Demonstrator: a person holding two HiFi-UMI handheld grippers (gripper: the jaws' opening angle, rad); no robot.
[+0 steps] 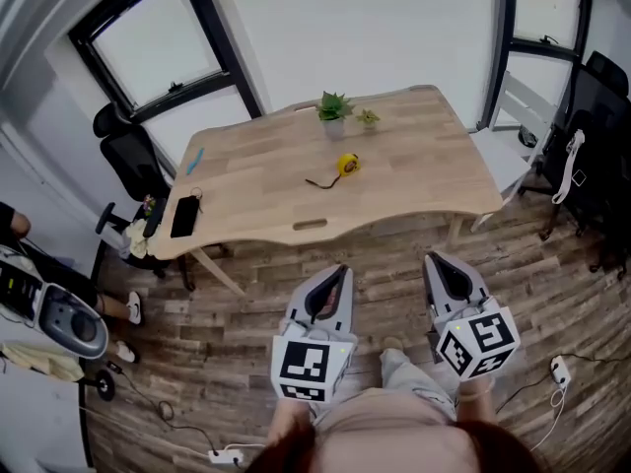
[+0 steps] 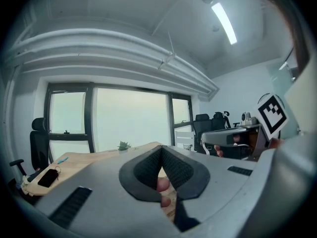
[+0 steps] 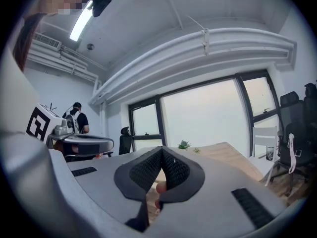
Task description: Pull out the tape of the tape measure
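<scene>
Lying just above frame centre in the head view, the yellow tape measure [image 1: 348,165] is being shown on the wooden table [image 1: 424,180], with a thin dark strip [image 1: 320,181] trailing off its lower left side. Two small potted plants [image 1: 334,109] are being seen just above it, near the table's far edge. A black phone [image 1: 184,216] and a blue pen [image 1: 194,160] are being shown at the table's left end. The left gripper [image 1: 339,269] and right gripper [image 1: 435,258] are being held by the person at the lower middle of the frame, over the plank floor [image 1: 246,294], well apart from the tape measure. In the left gripper view its jaws are being pressed together, clenched on nothing. In the right gripper view the right gripper's jaws are being shown clenched and empty too.
</scene>
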